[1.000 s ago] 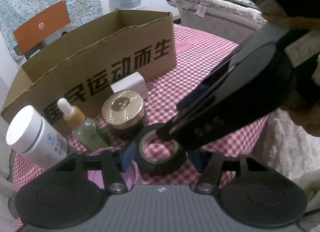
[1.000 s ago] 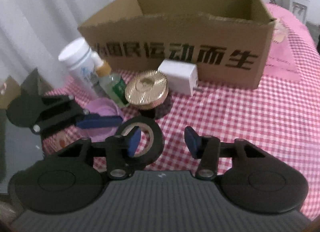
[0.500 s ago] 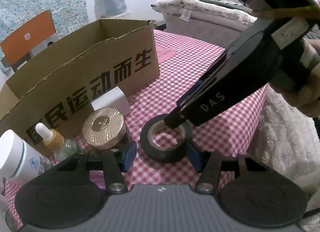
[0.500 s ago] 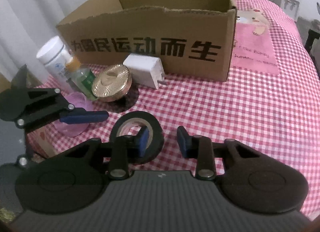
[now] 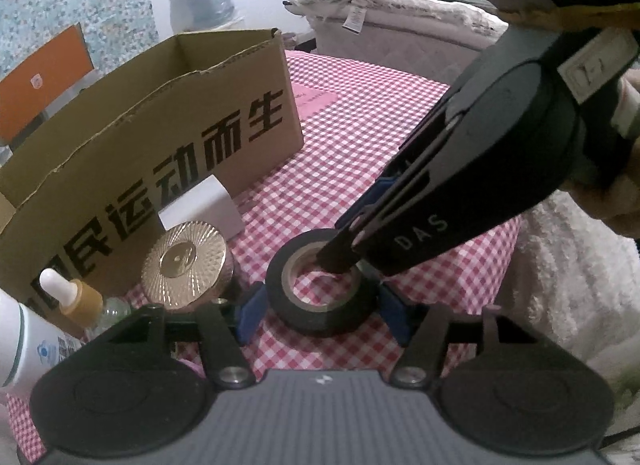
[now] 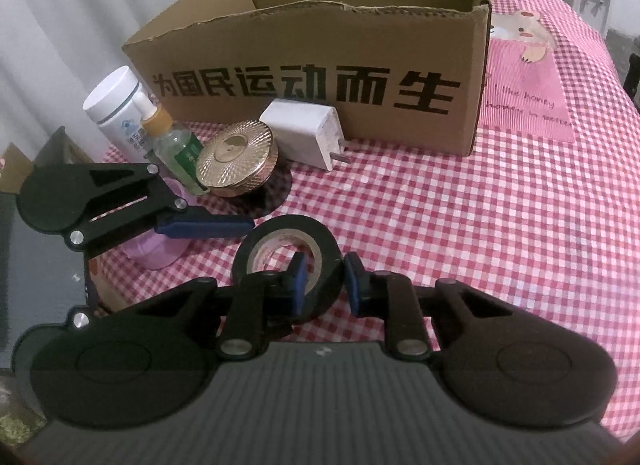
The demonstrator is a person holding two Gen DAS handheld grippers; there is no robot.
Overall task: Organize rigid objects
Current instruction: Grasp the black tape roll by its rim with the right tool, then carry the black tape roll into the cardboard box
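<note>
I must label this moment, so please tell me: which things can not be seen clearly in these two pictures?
- Inside of the cardboard box: both views, hidden by its front wall.
- Purple object: right wrist view, mostly covered by the left hand-held gripper.
- White bottle: left wrist view, cut off by the edge.
- Tape roll near rim: covered by the closing right hand-held gripper.

Matt black tape roll (image 6: 286, 261); rough corrugated cardboard box (image 6: 304, 81).

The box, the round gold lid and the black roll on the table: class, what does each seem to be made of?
The box: brown corrugated cardboard, matte, with ragged torn top edges. The round gold lid: shiny, with fine radiating ridges; metal or metallised plastic, hard to say which. The black roll: glossy black tape, probably vinyl, wound on a pale, seemingly card core.
</note>
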